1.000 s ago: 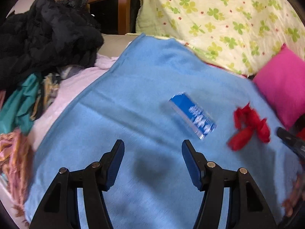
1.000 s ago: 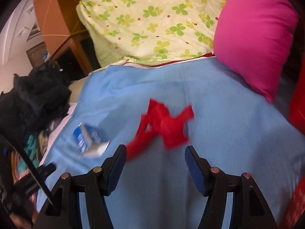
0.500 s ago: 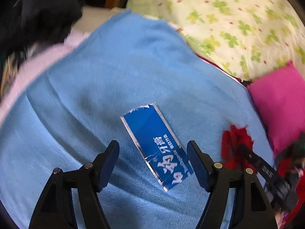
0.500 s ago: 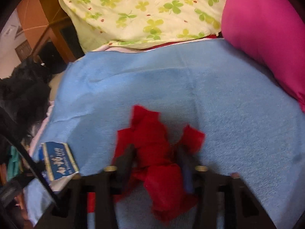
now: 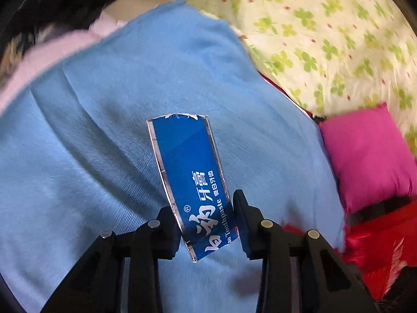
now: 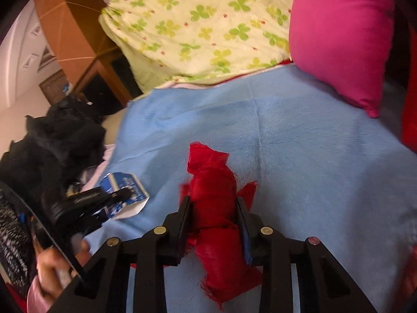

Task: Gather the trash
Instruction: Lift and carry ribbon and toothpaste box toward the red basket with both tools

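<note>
The box (image 5: pixel 194 182), a flattened blue toothpaste carton, is sitting between your left gripper's (image 5: pixel 207 220) jaws, which are closing on its lower end; the pads are pressing its two long edges, so you are gripping it there while the torn upper end is sticking out ahead over the blanket (image 5: pixel 104 143). The red rag (image 6: pixel 215 203), a crumpled scrap of shiny red cloth, is caught in your right gripper (image 6: pixel 213 215): the jaws are squeezing its middle from both sides, nearly closed, with one end bunching up in front of the fingertips and the frayed end trailing back under the frame. From the right wrist view your left gripper (image 6: pixel 122 194) is showing at the left edge, clamped on the box (image 6: pixel 125 182), with your hand (image 6: pixel 52 263) wrapping its handle. Both pieces of trash are hanging over the light blue blanket (image 6: pixel 312 169) spread on the bed. Farther out, a pink pillow (image 5: pixel 365 154) is lying at the blanket's right edge, a clover-print quilt (image 6: pixel 203 20) is piling up behind it, and a heap of black clothes (image 6: pixel 52 146) is lying off to the left.
</note>
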